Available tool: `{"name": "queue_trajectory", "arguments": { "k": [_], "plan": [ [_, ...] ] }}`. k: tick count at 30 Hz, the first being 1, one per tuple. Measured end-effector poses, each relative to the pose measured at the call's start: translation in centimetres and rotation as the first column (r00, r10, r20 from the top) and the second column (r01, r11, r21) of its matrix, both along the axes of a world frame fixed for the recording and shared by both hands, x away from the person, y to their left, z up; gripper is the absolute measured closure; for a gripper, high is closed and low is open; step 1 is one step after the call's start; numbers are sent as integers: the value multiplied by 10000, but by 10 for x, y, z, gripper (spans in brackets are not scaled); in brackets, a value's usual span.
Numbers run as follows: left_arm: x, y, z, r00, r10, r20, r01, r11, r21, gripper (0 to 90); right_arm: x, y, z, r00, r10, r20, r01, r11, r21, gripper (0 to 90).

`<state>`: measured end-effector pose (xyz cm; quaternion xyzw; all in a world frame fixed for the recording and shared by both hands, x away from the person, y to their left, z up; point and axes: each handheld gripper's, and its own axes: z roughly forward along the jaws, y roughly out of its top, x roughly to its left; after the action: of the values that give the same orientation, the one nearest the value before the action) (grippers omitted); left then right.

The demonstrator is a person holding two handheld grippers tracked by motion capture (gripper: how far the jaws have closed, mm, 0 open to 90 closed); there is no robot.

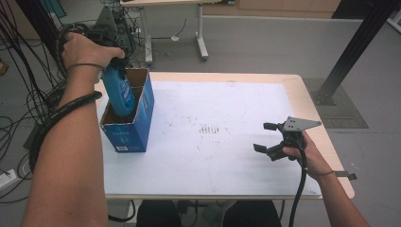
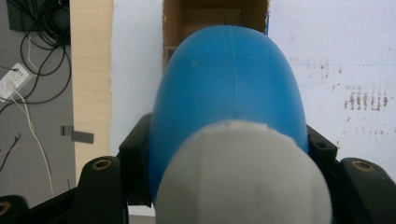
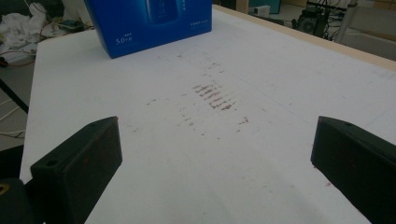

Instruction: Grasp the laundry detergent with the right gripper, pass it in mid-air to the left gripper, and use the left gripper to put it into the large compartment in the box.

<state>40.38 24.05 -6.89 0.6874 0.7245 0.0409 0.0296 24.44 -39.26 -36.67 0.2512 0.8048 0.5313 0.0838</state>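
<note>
- Meanwhile, left gripper clamped on blue bottle, half inside open carton: could snag far wall, tipping it.
- Right gripper open, empty, idle near right worktop edge.

Black fingers, brass screw inserts, corrugated cable.
</note>
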Motion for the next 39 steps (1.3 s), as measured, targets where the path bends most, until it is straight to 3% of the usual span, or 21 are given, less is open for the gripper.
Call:
{"name": "queue_trajectory", "arguments": {
  "k": [39],
  "plan": [
    [7, -3, -61, 9970, -167, -760, 169, 9999, 31, 379, -1, 0, -6, 9998, -42, -172, 42, 10000, -21, 18]
  ]
}}
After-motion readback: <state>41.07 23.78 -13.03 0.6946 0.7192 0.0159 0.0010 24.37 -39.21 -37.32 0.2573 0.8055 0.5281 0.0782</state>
